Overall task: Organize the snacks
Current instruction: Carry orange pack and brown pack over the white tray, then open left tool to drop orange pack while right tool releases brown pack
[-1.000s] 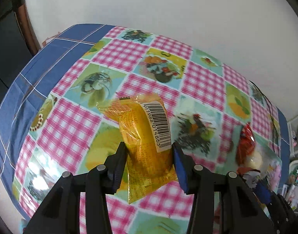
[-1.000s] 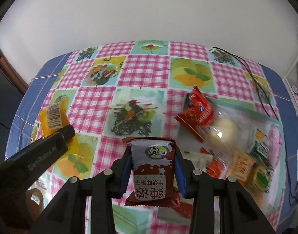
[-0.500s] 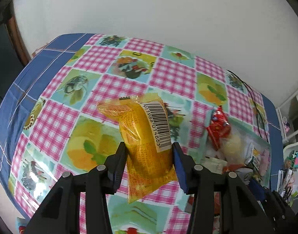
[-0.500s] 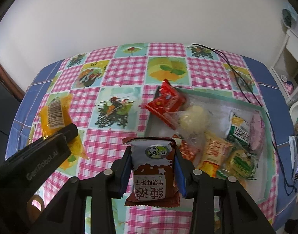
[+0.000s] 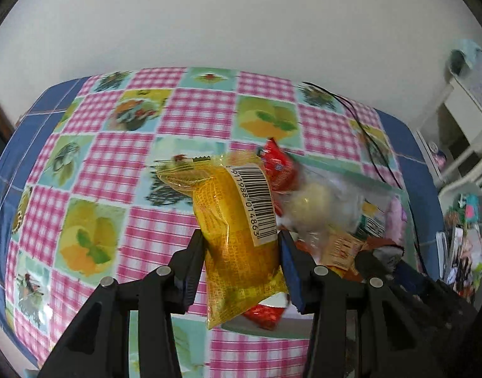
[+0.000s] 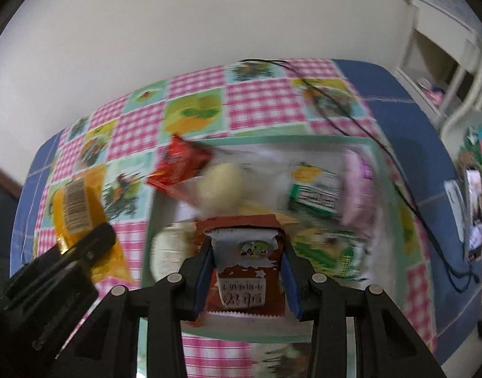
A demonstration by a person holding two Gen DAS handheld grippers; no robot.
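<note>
My left gripper is shut on a yellow snack packet with a barcode label, held above the table just left of the tray; it also shows in the right wrist view. My right gripper is shut on a brown and white snack packet over the near part of a green-rimmed tray. The tray holds several snacks: a red packet, a pale round bun in clear wrap, a green and white packet.
The table has a pink checked fruit-print cloth over a blue cover. A black cable runs along the tray's far right side. White shelves and clutter stand to the right. A white wall lies behind.
Both grippers have moved right toward the tray with their packets. The right gripper now hovers over the tray's near part; the left is at its left edge.
</note>
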